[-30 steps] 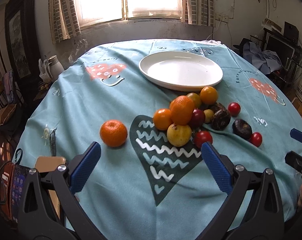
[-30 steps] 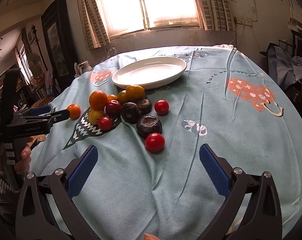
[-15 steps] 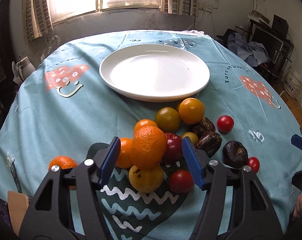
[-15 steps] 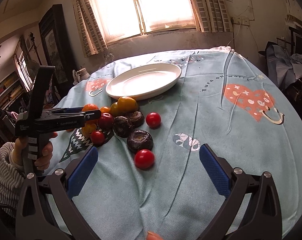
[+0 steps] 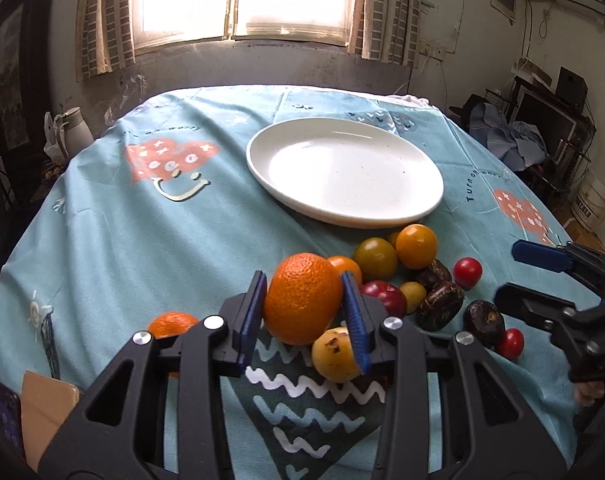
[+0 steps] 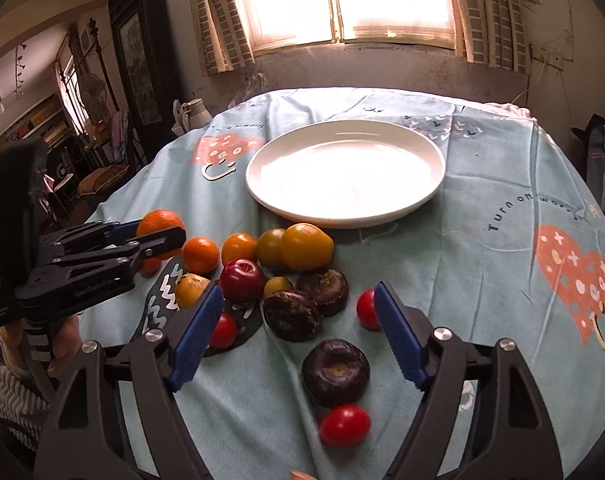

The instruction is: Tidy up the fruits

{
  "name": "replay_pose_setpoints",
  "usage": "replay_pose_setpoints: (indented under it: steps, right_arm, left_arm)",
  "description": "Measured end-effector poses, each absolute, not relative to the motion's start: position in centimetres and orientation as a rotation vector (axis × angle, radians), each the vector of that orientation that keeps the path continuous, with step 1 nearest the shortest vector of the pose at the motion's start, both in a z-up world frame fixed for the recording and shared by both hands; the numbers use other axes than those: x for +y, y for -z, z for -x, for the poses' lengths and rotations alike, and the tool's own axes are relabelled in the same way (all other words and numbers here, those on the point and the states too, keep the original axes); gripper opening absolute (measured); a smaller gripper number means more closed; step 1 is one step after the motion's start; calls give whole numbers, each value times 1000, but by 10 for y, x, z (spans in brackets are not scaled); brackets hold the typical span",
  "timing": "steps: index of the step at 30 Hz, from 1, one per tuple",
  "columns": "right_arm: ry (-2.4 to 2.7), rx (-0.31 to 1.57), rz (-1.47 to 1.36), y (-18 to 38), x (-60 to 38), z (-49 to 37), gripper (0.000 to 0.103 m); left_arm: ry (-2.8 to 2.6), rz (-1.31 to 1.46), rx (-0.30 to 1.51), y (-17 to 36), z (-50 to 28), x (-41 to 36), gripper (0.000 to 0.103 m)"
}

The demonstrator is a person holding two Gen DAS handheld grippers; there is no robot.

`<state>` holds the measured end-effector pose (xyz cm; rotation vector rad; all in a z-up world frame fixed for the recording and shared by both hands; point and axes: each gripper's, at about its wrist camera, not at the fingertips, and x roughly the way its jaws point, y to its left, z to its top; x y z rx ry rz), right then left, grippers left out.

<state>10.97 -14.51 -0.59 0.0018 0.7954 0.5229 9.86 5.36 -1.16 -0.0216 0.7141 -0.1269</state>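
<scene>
Up close in the left wrist view, the left gripper [image 5: 304,312] clamps its blue pads against both sides of a large orange [image 5: 303,298], just in front of the white plate [image 5: 344,170]; a yellow fruit [image 5: 334,354] sits under it, and a lone small orange [image 5: 170,324] lies well left of the plate. Only the right wrist view shows the right gripper [image 6: 298,332], fingers spread wide and holding nothing, with three dark fruits [image 6: 336,372] and cherry tomatoes [image 6: 344,424] between it and the plate [image 6: 382,216].
</scene>
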Motion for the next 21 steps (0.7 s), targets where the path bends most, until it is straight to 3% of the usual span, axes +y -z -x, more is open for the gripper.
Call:
replay_pose_setpoints:
  steps: [10, 21]
  right_arm:
    - [-535, 936, -97, 36, -128, -174, 48]
    - [-594, 906, -196, 32, -138, -175, 44]
  left_arm:
    - [131, 57, 694, 13, -94, 74, 38]
    - [170, 34, 752, 21, -108, 60, 38]
